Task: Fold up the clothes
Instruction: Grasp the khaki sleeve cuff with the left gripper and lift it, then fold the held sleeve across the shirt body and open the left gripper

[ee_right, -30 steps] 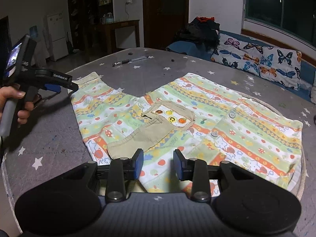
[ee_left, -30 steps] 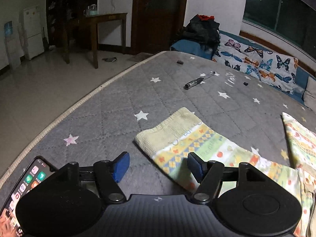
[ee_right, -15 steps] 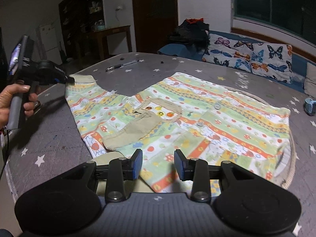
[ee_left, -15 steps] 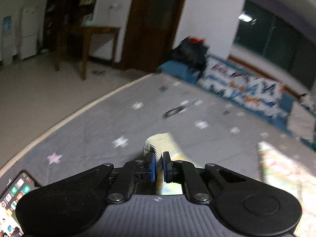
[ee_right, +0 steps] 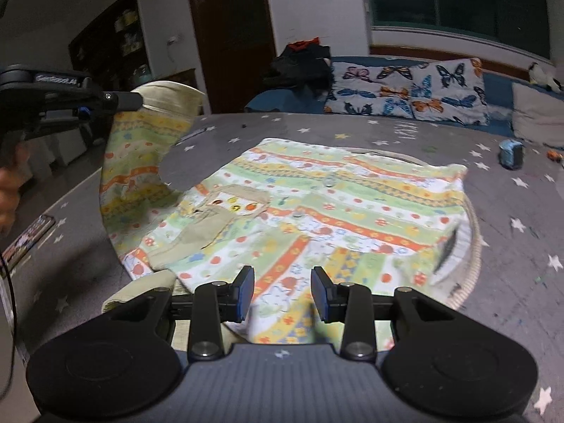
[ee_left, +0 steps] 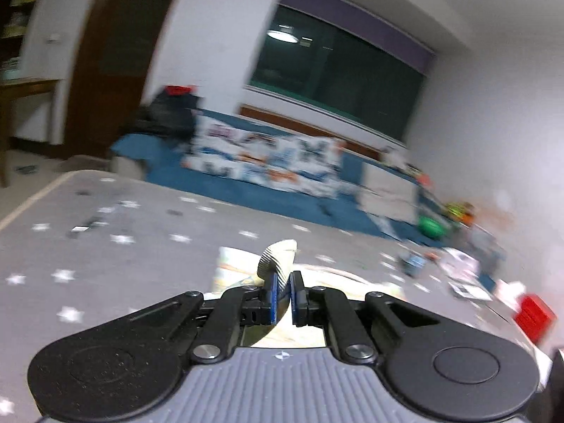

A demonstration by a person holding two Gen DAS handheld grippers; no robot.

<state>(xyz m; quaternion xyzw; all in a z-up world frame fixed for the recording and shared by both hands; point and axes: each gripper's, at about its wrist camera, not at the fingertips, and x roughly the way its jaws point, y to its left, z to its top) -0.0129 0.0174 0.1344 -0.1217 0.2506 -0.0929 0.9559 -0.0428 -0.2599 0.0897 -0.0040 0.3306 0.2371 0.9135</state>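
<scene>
On the grey star-printed bed (ee_right: 511, 232), the left gripper (ee_left: 282, 294) jaws pinch the lifted sleeve cuff (ee_left: 276, 259) of the patterned shirt (ee_right: 317, 211), while the right gripper (ee_right: 282, 294) jaws stand wide above its hem.

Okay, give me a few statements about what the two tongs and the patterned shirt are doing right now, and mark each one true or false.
1. The left tongs are shut on the shirt's beige cuff. True.
2. The right tongs are clamped on the hem. False: they stand open over the near edge of the shirt, holding nothing.
3. The sleeve in the left tongs is raised off the grey star mattress. True.
4. The whole shirt hangs in the air. False: its body lies spread on the mattress.
5. A phone lies at the mattress's left edge. True.
</scene>
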